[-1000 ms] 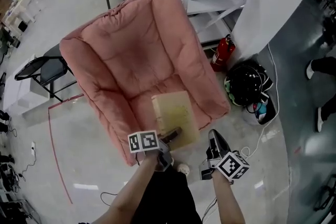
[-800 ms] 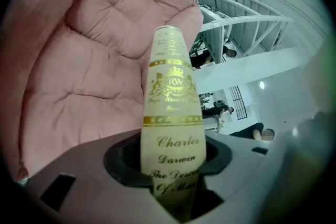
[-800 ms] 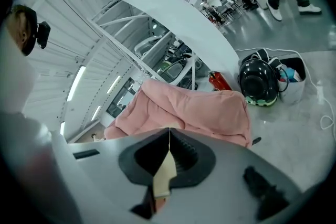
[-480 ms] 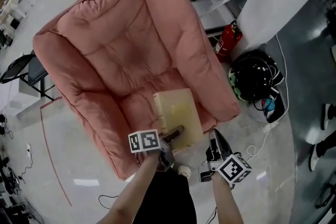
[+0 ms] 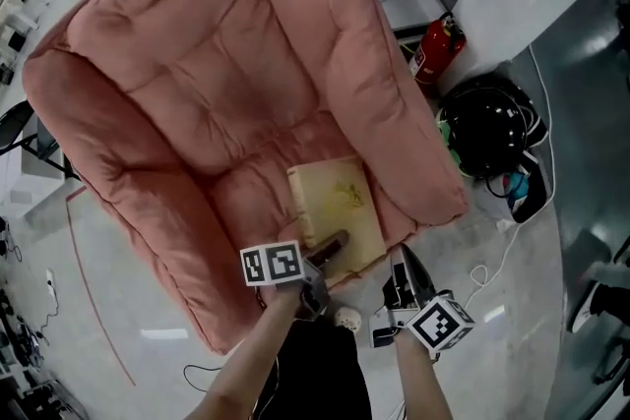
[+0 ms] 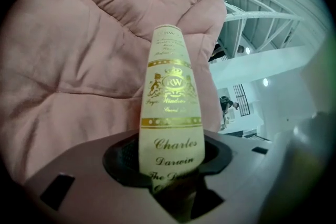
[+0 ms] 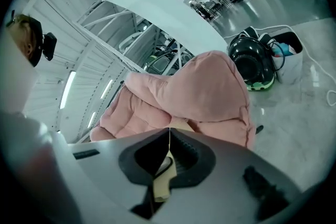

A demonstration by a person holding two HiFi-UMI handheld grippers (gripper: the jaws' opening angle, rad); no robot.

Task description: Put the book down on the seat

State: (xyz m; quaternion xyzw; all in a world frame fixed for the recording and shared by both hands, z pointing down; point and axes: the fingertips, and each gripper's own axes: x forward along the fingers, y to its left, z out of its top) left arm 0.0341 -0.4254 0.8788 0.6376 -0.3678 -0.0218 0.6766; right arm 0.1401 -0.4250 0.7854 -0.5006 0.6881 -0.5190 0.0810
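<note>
A big pink padded armchair (image 5: pixel 197 93) fills most of the head view, standing on a pale, glossy floor (image 5: pixel 128 310). To the chair's right, on that floor, lie a black helmet (image 5: pixel 487 128) with cables beside it and, further back, a red fire extinguisher (image 5: pixel 433 54). The book (image 5: pixel 340 207), cream with gilt print, is flat over the front part of the seat cushion, close to the chair's right-hand arm, with its near edge reaching the seat's front. Whether it already rests on the cushion or is just above it cannot be told. The left tool (image 5: pixel 330 246) grips the book at its near end: in the left gripper view the jaws stand partly apart and clamp the spine, which runs away from the camera and bears the name Charles Darwin. The right tool (image 5: pixel 404 266) is just beside the book's near right corner, apart from it, over the floor at the chair's front. Its jaws are closed tip to tip with nothing gripped, and it points toward the chair's right arm.
</note>
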